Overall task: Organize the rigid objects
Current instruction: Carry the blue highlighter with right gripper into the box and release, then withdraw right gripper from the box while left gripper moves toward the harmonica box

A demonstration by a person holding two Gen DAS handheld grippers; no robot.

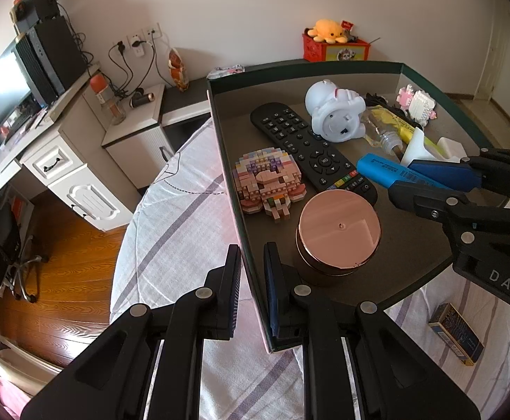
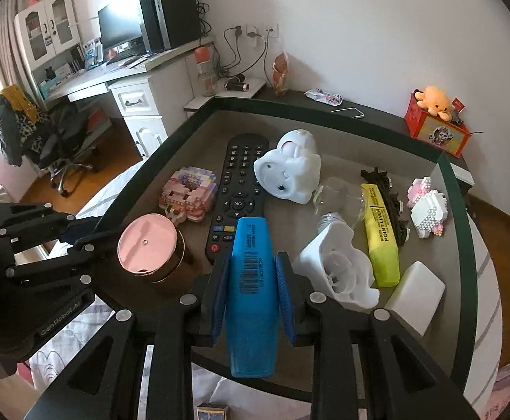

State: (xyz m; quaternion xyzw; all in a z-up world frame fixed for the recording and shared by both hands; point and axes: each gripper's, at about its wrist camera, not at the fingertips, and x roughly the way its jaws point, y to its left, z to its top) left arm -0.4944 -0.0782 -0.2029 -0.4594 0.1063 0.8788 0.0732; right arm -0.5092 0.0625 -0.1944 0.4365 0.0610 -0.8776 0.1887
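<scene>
Right gripper (image 2: 251, 294) pinches the blue highlighter (image 2: 253, 290) mid-barrel, carried over the near edge of the cardboard box (image 1: 225, 161), likely for placing beside the remote control (image 2: 239, 196). Left gripper (image 1: 251, 290) clamps the box's wall, apparently steadying it on the bed (image 1: 181, 217).

In the tray (image 2: 459, 210), the remote (image 2: 235, 189) lies between the brick figure (image 2: 190, 192) on its left and the astronaut toy (image 2: 290, 168) on its right; the round tin (image 2: 150, 250) sits before the brick figure; the highlighter (image 2: 381, 236) lies further right.
</scene>
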